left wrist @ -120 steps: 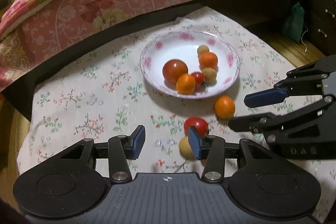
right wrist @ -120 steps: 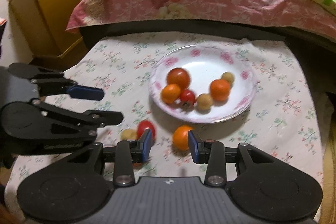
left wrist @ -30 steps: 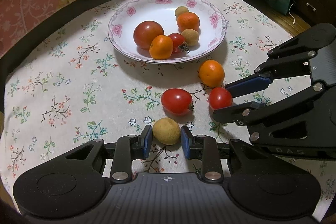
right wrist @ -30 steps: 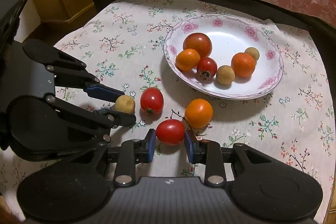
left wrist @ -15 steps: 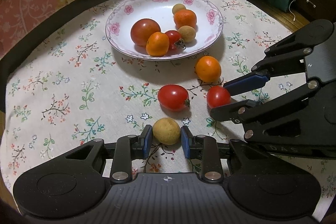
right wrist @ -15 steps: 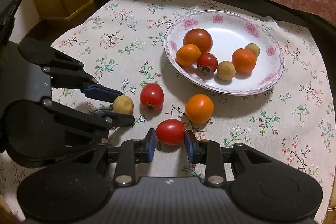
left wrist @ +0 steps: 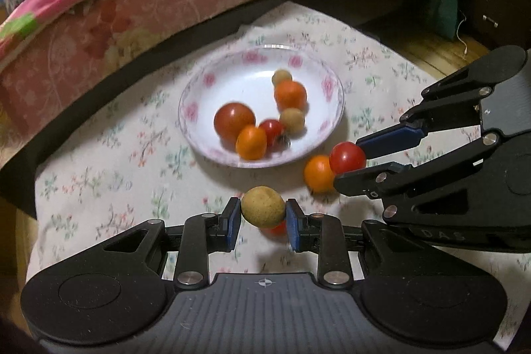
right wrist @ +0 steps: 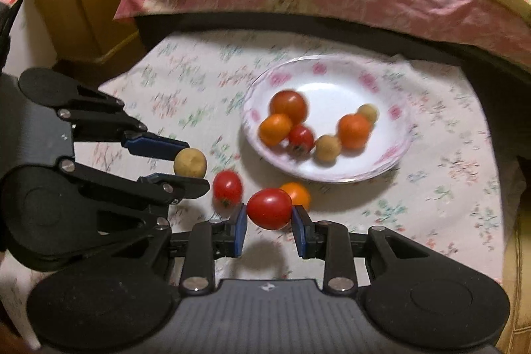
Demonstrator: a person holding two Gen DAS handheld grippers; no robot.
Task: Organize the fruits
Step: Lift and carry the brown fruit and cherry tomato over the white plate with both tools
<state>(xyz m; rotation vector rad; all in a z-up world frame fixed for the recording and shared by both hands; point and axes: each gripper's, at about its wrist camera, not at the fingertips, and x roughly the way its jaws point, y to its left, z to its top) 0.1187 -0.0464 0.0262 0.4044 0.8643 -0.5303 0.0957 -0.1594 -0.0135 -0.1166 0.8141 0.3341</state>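
Blue pads of my left gripper [left wrist: 263, 214] clamp the tan fruit [left wrist: 263, 207]; my right gripper [right wrist: 269, 216] clamps the tomato [right wrist: 269, 208]. I carry both level over the plate [right wrist: 391, 161], lower, then release.

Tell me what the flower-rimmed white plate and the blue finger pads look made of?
The flower-rimmed white plate looks like glazed ceramic: glossy, with a printed pink rim. The blue finger pads on the right gripper seem matte rubber or plastic; I cannot tell which.
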